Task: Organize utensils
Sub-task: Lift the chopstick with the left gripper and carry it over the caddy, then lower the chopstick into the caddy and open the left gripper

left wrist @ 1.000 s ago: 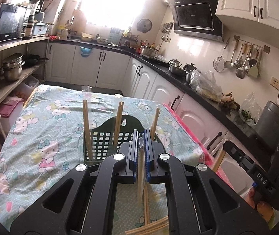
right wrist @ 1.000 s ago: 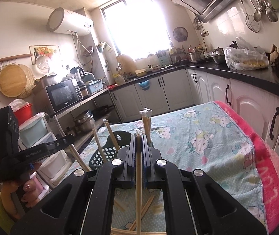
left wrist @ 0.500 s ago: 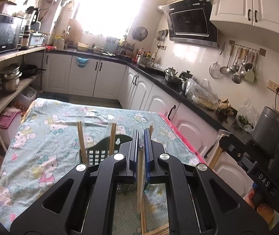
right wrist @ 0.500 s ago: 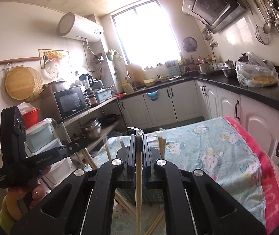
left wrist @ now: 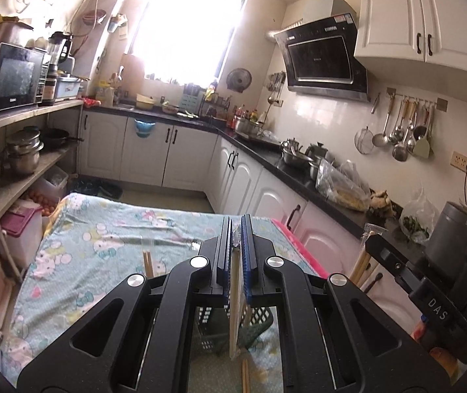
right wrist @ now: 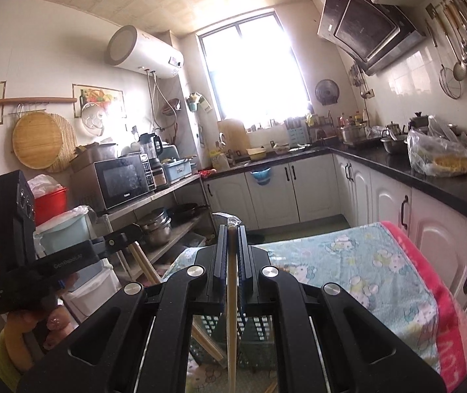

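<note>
My left gripper [left wrist: 237, 229] is shut on a plastic-wrapped pair of wooden chopsticks [left wrist: 235, 321] that hangs down between its fingers. Below it stands a dark green slotted basket [left wrist: 256, 324], mostly hidden by the gripper, with another chopstick [left wrist: 148, 263] standing in it. My right gripper [right wrist: 231, 232] is shut on a wooden chopstick pair [right wrist: 231, 321], also hanging down above the basket [right wrist: 256, 330]. Each gripper shows in the other's view, the right one [left wrist: 397, 265] holding chopsticks and the left one [right wrist: 69, 255] likewise. Both are raised above the table.
The table has a light blue cartoon cloth [left wrist: 108, 232] with a pink edge [right wrist: 446, 327]. Loose chopsticks [left wrist: 244, 375] lie on it near the front. White cabinets and a black counter [left wrist: 299, 170] run along the right. Open shelves with pots [left wrist: 23, 154] stand left.
Both grippers have risen and tilted upward with their chopsticks. The basket and table have dropped low in both views, mostly hidden behind the grippers.
</note>
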### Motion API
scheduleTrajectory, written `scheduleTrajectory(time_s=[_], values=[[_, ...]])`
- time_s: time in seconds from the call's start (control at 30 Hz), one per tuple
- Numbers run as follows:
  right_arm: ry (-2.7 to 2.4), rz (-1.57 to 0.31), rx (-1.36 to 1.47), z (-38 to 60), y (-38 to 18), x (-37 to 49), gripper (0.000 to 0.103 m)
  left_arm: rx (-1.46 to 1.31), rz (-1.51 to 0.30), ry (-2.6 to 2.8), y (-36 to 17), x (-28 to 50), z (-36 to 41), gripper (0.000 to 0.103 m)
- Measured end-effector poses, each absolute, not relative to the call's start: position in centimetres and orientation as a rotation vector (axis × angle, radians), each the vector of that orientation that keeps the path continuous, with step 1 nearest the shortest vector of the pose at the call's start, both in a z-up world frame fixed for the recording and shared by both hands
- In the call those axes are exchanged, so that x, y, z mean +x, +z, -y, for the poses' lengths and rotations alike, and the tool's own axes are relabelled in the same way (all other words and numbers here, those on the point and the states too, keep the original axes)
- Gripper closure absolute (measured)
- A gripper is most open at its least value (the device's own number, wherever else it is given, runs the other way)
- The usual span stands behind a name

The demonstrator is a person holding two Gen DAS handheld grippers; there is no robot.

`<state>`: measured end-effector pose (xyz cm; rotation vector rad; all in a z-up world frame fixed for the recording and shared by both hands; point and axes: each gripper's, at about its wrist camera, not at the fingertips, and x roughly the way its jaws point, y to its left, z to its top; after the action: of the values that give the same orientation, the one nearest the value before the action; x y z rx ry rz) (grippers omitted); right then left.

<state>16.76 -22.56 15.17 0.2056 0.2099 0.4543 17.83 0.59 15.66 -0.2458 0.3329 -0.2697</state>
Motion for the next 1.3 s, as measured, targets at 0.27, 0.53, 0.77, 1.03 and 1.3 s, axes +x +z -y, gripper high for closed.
scheduleTrajectory(time_s=[0.27,0.53,0.77,1.03,1.3], values=[[0.453,-0.181,0.192,21.6,16.6,18.2,0.097,-0.264,-0.296,-0.241,17.3,18.5,-1.9,0.1],[0.447,-0.151,0.187,20.6,17.6,19.9,0.097,-0.272,-0.282,-0.189,17.6,19.4,-3.3,0.1],[0.434,-0.119,0.175,20.1,18.4,20.8,0.097,-0.248,-0.26,-0.133,17.9,19.7,-4.2,0.1],[0.403,-0.108,0.165,19.7,18.1,22.3,0.097,-0.233,-0.251,-0.104,17.9,20.5,-4.4,0.1],[0.379,-0.132,0.165,19.8,16.3,23.8,0.097,-0.224,-0.272,-0.101,16.7,21.4,-3.8,0.1]])
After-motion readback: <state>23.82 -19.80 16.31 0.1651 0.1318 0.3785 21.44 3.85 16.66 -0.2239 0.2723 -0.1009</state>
